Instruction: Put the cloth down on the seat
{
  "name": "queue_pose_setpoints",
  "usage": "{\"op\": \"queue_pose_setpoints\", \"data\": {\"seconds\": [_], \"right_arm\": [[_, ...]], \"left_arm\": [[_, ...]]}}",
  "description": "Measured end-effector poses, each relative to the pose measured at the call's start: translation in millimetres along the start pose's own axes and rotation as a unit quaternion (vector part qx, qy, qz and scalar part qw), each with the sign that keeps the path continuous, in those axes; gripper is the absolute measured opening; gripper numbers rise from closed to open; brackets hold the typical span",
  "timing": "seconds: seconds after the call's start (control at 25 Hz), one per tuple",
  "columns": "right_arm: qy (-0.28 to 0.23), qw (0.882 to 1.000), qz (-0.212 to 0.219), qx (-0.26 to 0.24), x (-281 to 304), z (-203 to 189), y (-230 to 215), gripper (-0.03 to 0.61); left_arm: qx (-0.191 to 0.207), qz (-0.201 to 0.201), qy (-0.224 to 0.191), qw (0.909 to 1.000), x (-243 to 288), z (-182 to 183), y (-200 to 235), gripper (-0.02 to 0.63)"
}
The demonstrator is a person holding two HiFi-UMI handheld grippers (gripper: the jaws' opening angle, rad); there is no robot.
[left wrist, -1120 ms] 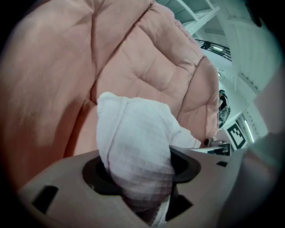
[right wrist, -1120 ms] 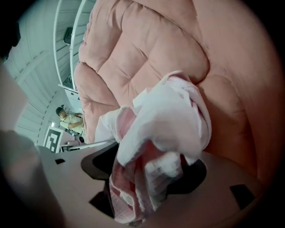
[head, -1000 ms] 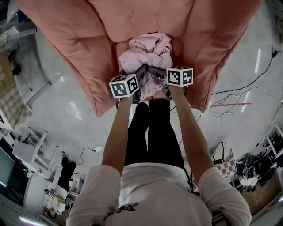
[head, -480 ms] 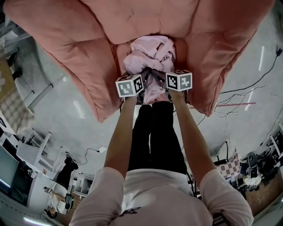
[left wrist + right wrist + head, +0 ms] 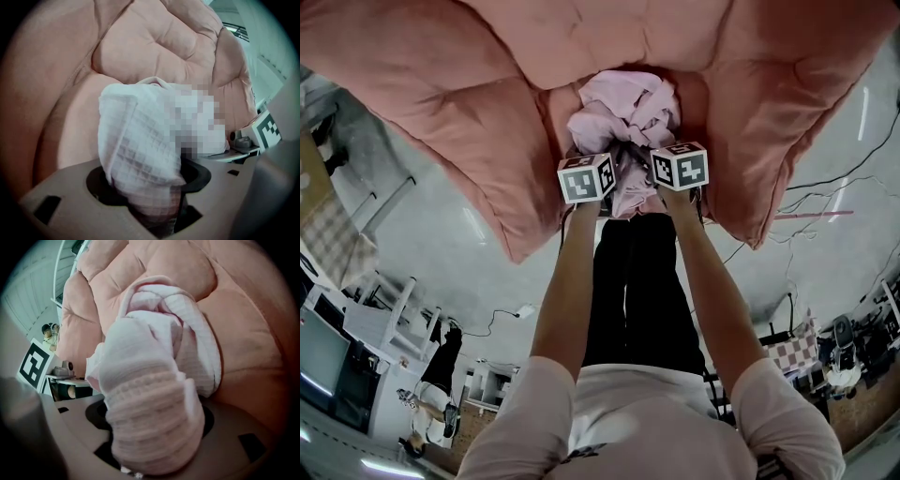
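A crumpled pale pink waffle-weave cloth (image 5: 628, 108) hangs bunched over the seat of a big salmon-pink cushioned chair (image 5: 487, 122). Its far end rests against the seat cushion. My left gripper (image 5: 605, 159) and right gripper (image 5: 654, 155) are side by side at the cloth's near edge, both shut on it. In the left gripper view the cloth (image 5: 140, 145) rises out of the left gripper (image 5: 152, 199) and hides the fingertips. In the right gripper view a thick wad of cloth (image 5: 154, 399) covers the right gripper (image 5: 150, 446). The chair's padded back (image 5: 154, 263) fills the background.
The chair's puffy arms (image 5: 769, 141) flank the seat on both sides. The person's legs (image 5: 637, 281) stand right at the chair's front. Cables (image 5: 825, 197) trail on the grey floor to the right. White stools (image 5: 384, 314) stand at the lower left.
Both grippers have sunk toward the seat with the cloth and drawn closer together. The cloth now lies nearer the seat cushion.
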State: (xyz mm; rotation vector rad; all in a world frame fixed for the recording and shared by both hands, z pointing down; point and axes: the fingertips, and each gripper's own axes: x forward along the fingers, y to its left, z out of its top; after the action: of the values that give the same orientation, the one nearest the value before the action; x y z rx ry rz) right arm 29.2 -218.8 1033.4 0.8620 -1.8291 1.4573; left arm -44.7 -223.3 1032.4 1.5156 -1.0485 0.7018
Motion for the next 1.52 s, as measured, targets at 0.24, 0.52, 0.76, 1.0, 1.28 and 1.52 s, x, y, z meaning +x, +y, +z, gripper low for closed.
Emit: {"op": "queue_pose_setpoints", "data": {"seconds": [0.24,0.52,0.76,1.0,1.28,1.52], "right_arm": [[0.007,1.000,-0.003,0.005,-4.2,-0.6,4.9,0.313],[0.004,1.000,0.011,-0.005,-25.5,3.5,15.3,0.321],[0.013,0.999,-0.022,-0.026,-45.2,-1.9,18.2,0.337],[0.001,0.998,-0.050,-0.032,-77.2,4.4,24.7,0.344],[-0.062,0.992,-0.079,-0.077,-127.2,22.9,47.0,0.344],[-0.111,0.985,-0.094,-0.097,-172.8,34.4,84.8,0.342]], "left_arm": [[-0.004,0.004,-0.006,1.0000,-7.0,-0.1,-1.1,0.285],[-0.030,-0.014,0.009,0.9994,-25.5,6.3,-8.2,0.319],[-0.040,-0.011,-0.002,0.9991,-49.7,6.6,-13.6,0.351],[-0.036,-0.014,-0.012,0.9992,-79.2,8.0,-20.5,0.360],[-0.004,0.000,-0.039,0.9992,-128.3,17.0,-32.3,0.360],[0.023,-0.007,-0.075,0.9969,-175.8,30.1,-51.9,0.360]]}}
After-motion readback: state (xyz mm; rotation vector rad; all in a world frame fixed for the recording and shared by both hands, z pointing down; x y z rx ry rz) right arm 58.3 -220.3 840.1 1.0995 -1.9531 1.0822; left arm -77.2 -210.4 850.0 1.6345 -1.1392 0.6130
